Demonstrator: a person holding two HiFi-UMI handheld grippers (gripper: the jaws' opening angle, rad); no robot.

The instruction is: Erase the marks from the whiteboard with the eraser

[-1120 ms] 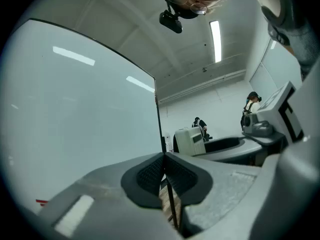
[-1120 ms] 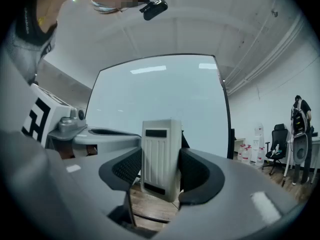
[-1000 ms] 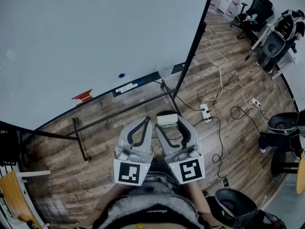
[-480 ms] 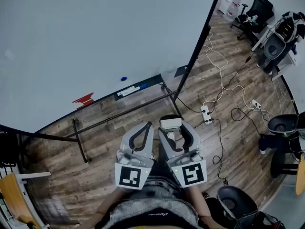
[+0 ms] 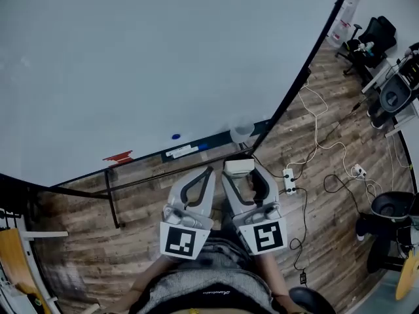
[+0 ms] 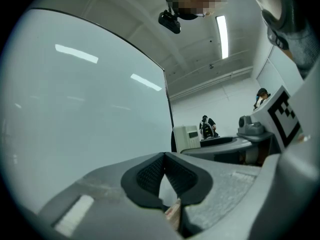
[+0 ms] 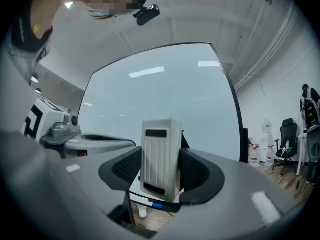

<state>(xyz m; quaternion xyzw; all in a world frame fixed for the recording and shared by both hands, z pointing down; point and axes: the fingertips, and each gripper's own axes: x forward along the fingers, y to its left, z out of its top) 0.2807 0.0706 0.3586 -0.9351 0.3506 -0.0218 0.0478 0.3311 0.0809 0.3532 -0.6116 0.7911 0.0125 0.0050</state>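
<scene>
Whiteboard [image 5: 163,64]: a large, smooth, glossy white panel in a thin dark frame, standing on dark metal legs and reflecting the ceiling lights.
Eraser [image 7: 161,144]: a pale, boxy plastic block with a ribbed face and rounded corners, standing upright in front of the whiteboard's lower edge and not touching it.
Right gripper [image 7: 161,160]: two grey moulded jaws with black textured pads are pressing on the eraser's two sides.
Left gripper [image 6: 164,155]: its black dimpled pads are meeting at the tips with nothing between them. It is hanging in front of the whiteboard, just left of the right gripper.
Floor [image 5: 78,241]: wood-grain planks are running beneath the whiteboard.
Power strip [image 5: 289,180]: a white bar lying among looping cables on the floor, to the right of the whiteboard's frame.
</scene>
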